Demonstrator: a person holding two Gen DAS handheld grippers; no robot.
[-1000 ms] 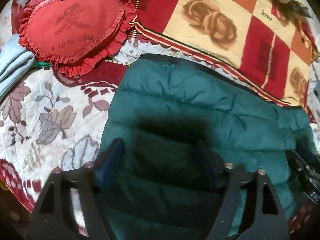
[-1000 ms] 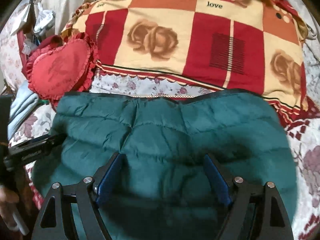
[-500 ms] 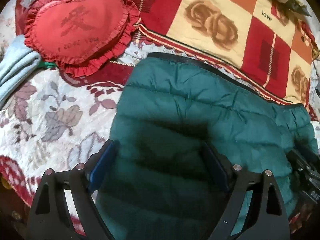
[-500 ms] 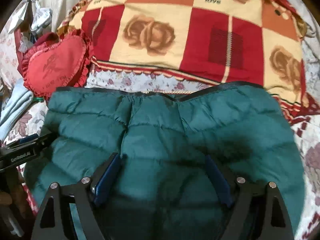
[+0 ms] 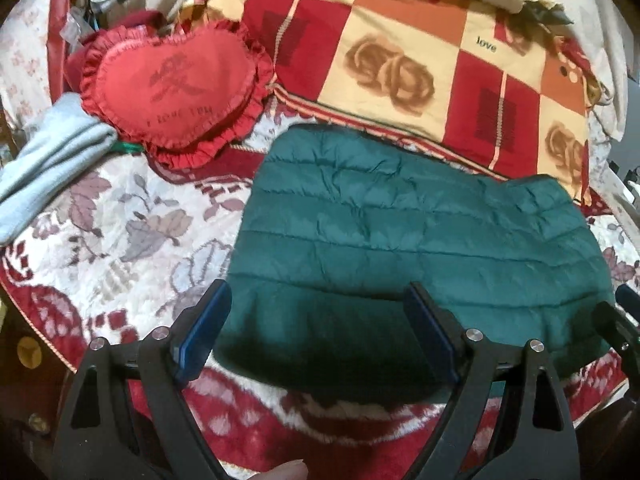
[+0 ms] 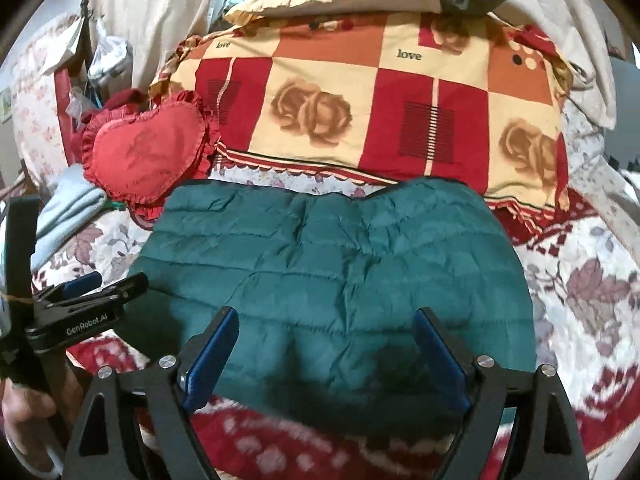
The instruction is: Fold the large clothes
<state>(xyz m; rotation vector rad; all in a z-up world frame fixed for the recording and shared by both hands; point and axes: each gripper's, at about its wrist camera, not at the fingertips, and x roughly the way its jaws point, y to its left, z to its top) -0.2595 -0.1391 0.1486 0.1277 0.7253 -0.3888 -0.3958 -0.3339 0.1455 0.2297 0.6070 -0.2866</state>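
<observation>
Green quilted nylon fills the space ahead of both tools: the folded puffer jacket (image 5: 420, 248) (image 6: 340, 264) lies flat as a compact, roughly rectangular bundle on the floral bedspread (image 5: 120, 232) (image 6: 592, 288). The left gripper (image 5: 316, 332) hovers over the jacket's near left corner with its blue-padded jaws spread wide and nothing between them; one pad hangs over the bedspread just off the jacket's left edge, the other over the fabric. The right gripper (image 6: 326, 346) is likewise spread and empty, both pads above the jacket's near edge, apart from the cloth. From the right wrist camera, the left gripper (image 6: 100, 286) shows at the jacket's left side, held in the person's left hand (image 6: 28, 412).

Beyond the jacket, just past its far edge, lies a checked rose-print pillow (image 5: 420, 72) (image 6: 380, 108). Ahead and to the left sits a red heart-shaped cushion (image 5: 176, 84) (image 6: 148, 152) with a frilled border, and beside it a pale blue folded cloth (image 5: 52, 160) (image 6: 68, 204).
</observation>
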